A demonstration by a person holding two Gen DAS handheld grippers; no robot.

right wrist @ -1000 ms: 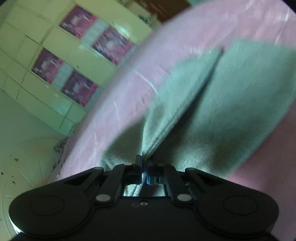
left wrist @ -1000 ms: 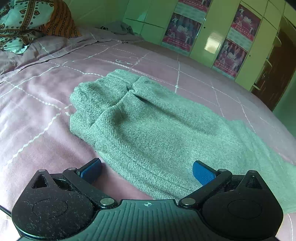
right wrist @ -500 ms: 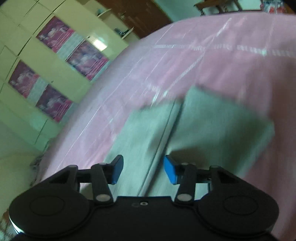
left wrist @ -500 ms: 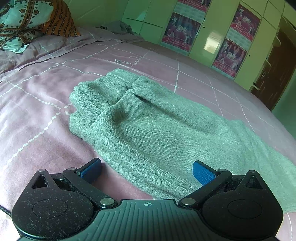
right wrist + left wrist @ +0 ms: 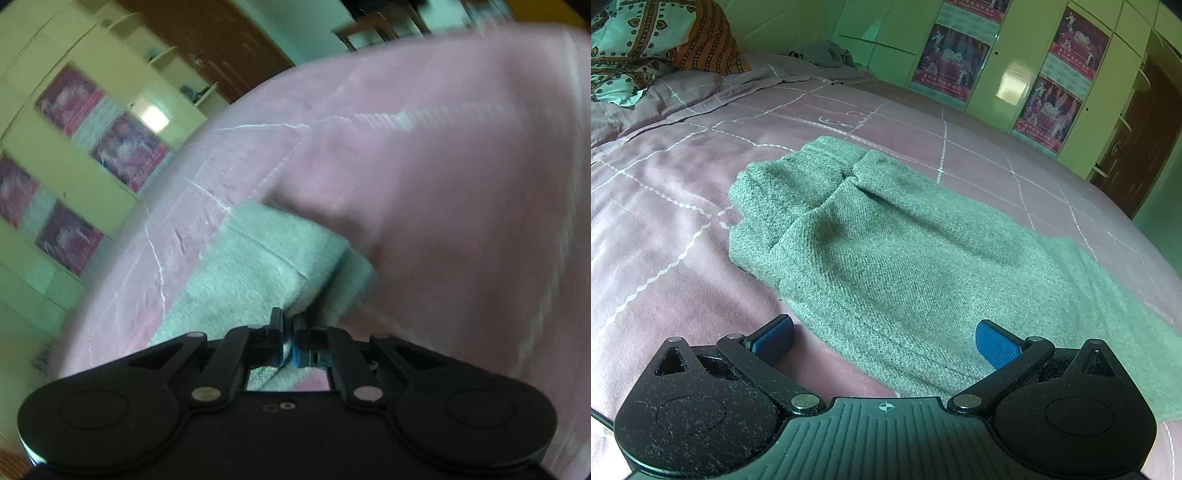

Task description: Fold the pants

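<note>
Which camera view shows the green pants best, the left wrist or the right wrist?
The left wrist view: the pants lie sharp and nearly whole across the pink bedsheet, waistband end farthest from the camera. The right wrist view is blurred and shows only one end of them, pinched in the shut right hand-held gripper.

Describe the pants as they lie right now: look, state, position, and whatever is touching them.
The pants are grey-green, of coarse twill-like woven fabric. They lie flat on the pink bedspread, the legs laid lengthwise one over the other, the bunched end pointing away from the left gripper. That gripper is open; the fabric's near edge lies between its blue pads, untouched. In the blurred right wrist view, the right gripper is shut on a fold at the pants' edge.
</note>
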